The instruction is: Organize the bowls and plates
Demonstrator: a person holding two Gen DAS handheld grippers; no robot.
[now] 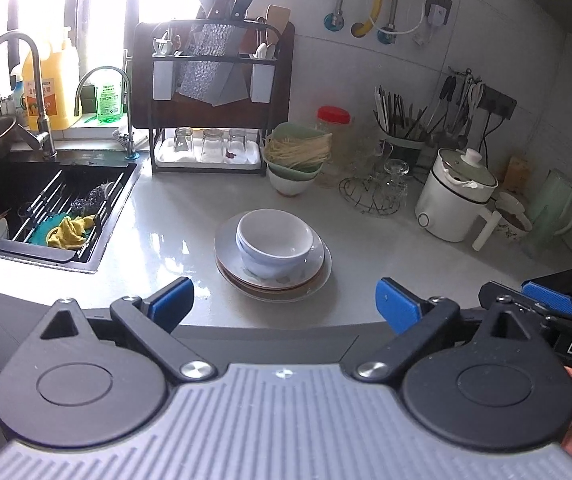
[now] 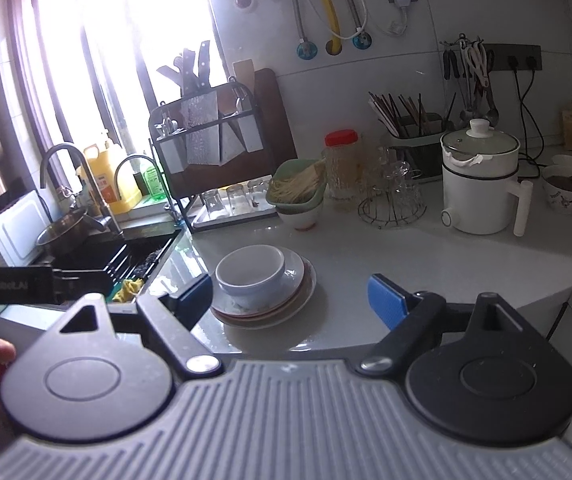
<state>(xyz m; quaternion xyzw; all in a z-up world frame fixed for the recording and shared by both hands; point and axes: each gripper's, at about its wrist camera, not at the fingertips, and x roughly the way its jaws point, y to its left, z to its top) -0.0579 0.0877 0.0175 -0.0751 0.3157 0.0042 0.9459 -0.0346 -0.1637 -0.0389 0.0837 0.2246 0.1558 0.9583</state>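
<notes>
The white bowls (image 1: 274, 246), two nested as far as the left wrist view shows, sit on a stack of plates (image 1: 273, 280) near the front edge of the pale desk (image 1: 366, 248), with the sink (image 1: 46, 216) to the left and a white electric pot (image 1: 456, 196) to the right. The main risk judged from here is the pile itself: the bowls sit off-centre toward the back-left of the top plate, and the plates below look unevenly stacked, so a grab at one rim could tip the bowls or slide the whole pile on the glossy, possibly wet desk. Lifting the bowls together could also fail if the lower one is not gripped and drops back onto the plates. The pile lies close to the front edge, so a push toward the person could send it off. Clutter behind, such as the bowl of dry noodles (image 1: 298, 152) and the glasses on a wire stand (image 1: 378, 188), leaves little room to set things down without knocking them. The left tongs (image 1: 284, 300) stand wide, empty and touching nothing, short of the pile, which appears framed between the blue pads. The right tongs (image 2: 290, 296) are likewise spread wide and empty; in the right wrist view the left pad appears just beside the bowls, though contact cannot be told.
</notes>
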